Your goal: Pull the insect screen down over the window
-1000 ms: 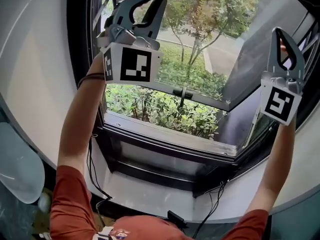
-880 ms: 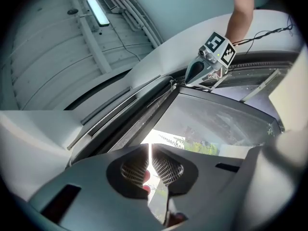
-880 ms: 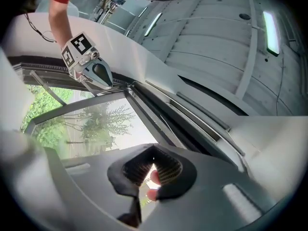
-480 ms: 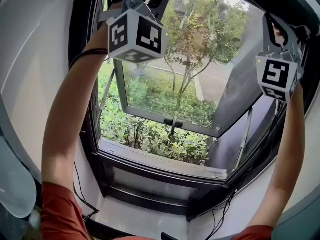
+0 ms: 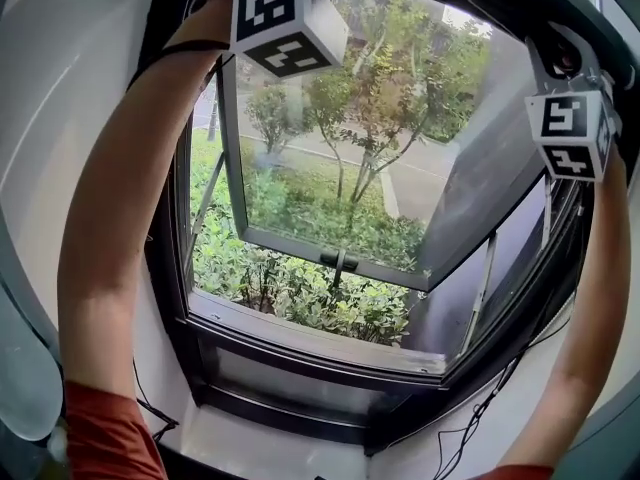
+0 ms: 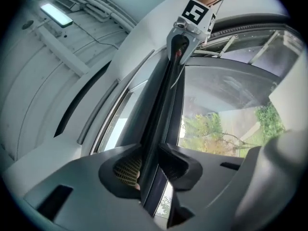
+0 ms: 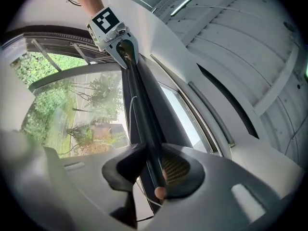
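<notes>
Your left hand-held gripper (image 6: 150,165) and right hand-held gripper (image 7: 153,170), empty a second ago, now each pinch the slim dark screen pull bar (image 6: 166,95) at upper frame. The open glass window (image 5: 330,168) below lies uncovered, so the bar is ready to draw down.

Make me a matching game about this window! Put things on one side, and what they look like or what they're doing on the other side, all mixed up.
Things:
1. left hand-held gripper
2. window sash
3. bushes
4. sleeve

Looks or states:
A. red
B. swung open outward
C. shut on the dark screen bar
D. green, outside below the window

Pairs: 1-C, 2-B, 3-D, 4-A
</notes>
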Available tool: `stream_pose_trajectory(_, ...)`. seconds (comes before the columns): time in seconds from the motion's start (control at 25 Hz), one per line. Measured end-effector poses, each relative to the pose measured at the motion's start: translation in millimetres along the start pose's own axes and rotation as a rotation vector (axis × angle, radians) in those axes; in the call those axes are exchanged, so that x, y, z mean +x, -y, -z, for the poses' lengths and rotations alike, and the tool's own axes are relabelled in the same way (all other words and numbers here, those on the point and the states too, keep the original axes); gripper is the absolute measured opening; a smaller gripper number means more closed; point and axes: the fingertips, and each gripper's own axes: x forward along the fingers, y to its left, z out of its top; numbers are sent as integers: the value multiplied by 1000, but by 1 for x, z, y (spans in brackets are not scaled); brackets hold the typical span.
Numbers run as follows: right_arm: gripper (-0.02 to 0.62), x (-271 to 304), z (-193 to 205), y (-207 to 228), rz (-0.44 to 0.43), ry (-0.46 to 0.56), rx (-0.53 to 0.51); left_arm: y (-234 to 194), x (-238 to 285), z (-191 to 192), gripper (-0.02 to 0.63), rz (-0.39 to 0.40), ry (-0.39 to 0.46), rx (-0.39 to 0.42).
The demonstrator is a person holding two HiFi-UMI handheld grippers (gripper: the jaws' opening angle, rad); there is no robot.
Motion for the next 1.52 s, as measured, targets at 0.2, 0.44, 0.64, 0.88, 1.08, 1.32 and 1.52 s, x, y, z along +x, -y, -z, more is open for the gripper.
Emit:
stream_pose_trajectory(0.2, 137, 10, 12, -9, -74, -68, -66, 8, 10, 4, 110, 73, -26, 121)
stream_pose_trajectory(0.44, 155, 17, 21, -16, -137, -131, -204, 13, 7, 4, 138, 172, -90, 266)
stream_pose_trajectory(0.64, 166, 16, 14, -15, -160, -134, -206, 22, 12, 8, 166, 199, -128, 273)
stream_pose_trajectory(0.88, 166, 16, 12, -14, -137, -110, -184, 19, 13, 7, 166, 176, -99, 258)
stream_pose_trajectory(1.08, 170, 16, 10, -14, -138, -106, -163, 17, 12, 5, 166, 215, -87, 212)
stream_pose_trajectory(1.32, 170, 12, 9, -18, -149, -104, -147, 22, 7, 7, 166, 210, -85, 210)
stream_pose_trajectory(1.52, 170, -1, 9, -28, -159, -88, -145, 29, -5, 6, 166, 225, -80, 218)
